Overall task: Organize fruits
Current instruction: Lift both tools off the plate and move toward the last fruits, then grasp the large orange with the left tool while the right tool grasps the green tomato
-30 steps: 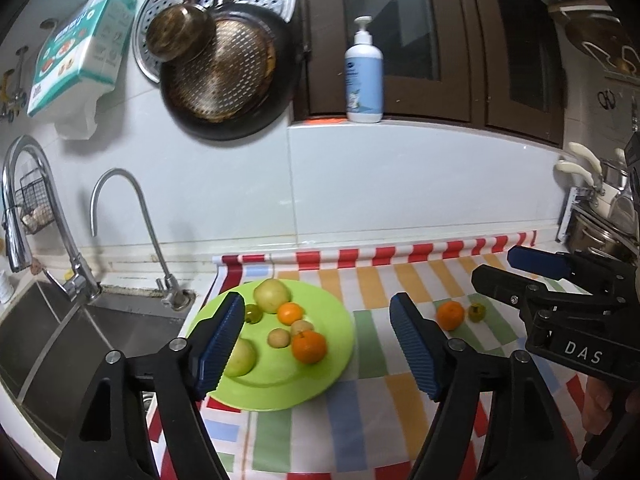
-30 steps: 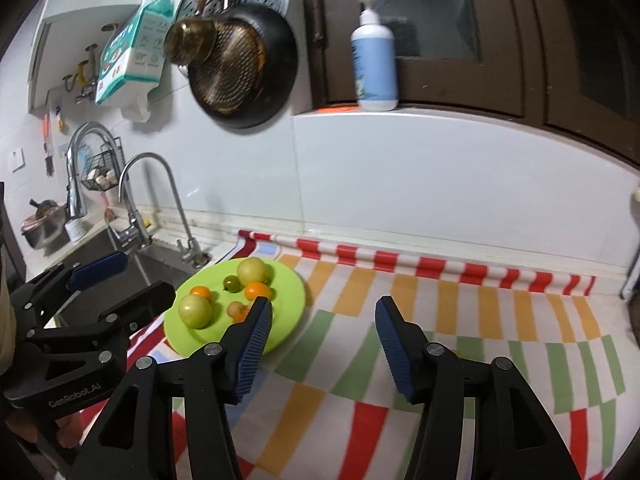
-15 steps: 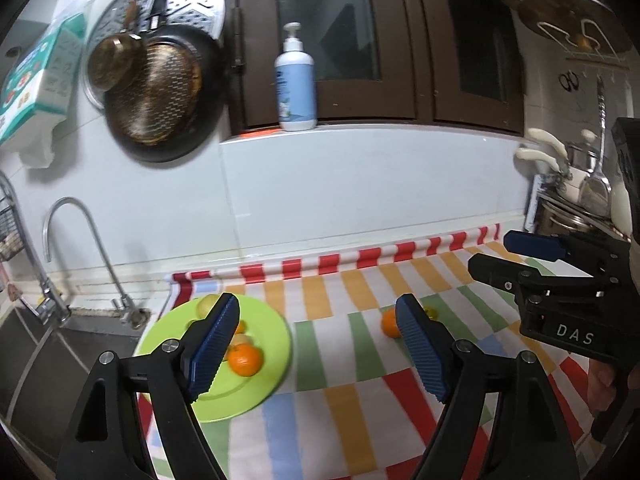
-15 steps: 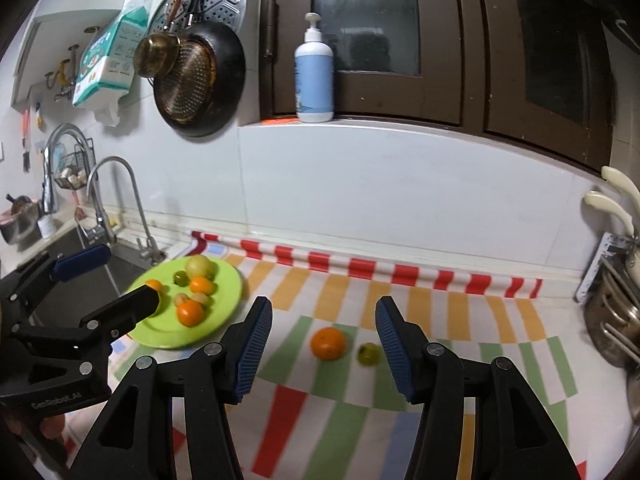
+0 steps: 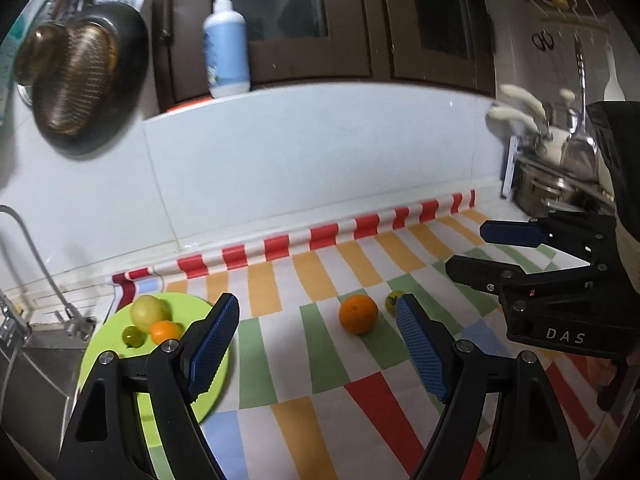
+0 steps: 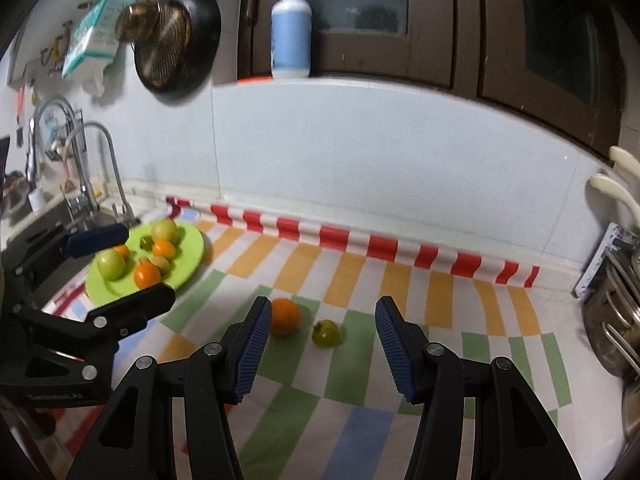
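An orange [image 5: 358,314] and a small green fruit [image 5: 393,301] lie loose on the striped cloth, just ahead of my left gripper [image 5: 316,300]. It is open, with nothing between its pads. My right gripper [image 6: 322,304] is open too and hovers short of the same orange [image 6: 285,316] and green fruit [image 6: 326,333]. The lime-green plate [image 5: 108,340] at the left holds several fruits. From the right wrist that plate [image 6: 188,256] shows behind the left gripper [image 6: 149,263]. The right gripper [image 5: 476,252] shows at the right edge of the left wrist view.
A sink with taps [image 6: 86,168] lies left of the plate. Pans [image 6: 176,40] hang on the wall and a pump bottle [image 6: 291,36] stands on the ledge. Metal pots and a rack [image 6: 612,312] crowd the right end. The striped cloth [image 6: 400,280] covers the counter.
Both views have swung right, from the plate to the loose orange and green fruit. Both grippers came lower and nearer to these. The left jaws stand slightly wider.
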The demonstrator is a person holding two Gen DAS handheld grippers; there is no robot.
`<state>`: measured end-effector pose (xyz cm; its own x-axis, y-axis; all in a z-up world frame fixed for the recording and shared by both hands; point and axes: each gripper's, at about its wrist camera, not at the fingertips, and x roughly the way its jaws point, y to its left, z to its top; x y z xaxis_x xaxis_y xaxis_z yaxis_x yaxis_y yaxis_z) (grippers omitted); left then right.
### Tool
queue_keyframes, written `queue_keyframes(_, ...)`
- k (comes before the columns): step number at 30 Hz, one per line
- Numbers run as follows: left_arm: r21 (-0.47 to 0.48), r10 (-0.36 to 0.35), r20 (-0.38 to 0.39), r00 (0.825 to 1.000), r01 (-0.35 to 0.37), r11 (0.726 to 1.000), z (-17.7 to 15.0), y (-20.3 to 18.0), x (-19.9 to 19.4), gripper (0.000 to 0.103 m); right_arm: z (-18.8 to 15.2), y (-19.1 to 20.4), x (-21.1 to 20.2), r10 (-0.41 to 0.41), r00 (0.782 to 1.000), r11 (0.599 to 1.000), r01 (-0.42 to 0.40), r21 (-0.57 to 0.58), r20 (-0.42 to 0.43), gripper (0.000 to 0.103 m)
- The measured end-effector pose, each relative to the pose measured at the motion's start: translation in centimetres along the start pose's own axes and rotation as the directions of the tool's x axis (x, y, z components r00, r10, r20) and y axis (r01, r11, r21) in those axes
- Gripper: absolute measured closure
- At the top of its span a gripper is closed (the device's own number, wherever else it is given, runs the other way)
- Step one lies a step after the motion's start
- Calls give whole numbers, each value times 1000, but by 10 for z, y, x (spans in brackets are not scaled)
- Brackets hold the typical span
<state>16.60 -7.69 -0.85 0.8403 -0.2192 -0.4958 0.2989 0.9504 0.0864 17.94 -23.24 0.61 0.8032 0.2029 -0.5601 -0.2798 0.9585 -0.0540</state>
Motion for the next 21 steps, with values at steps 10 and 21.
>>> queue_keyframes(10, 42, -83, -111, 990, 88, 995, -14, -2, 61, 25, -16, -3, 54, 45, 993, 997, -51, -51, -112, 48)
queue_keyframes(21, 8, -177, -207, 962, 182, 983, -15, -6, 111, 38, -26, -10, 107, 94, 970, 994, -105, -38, -226, 57)
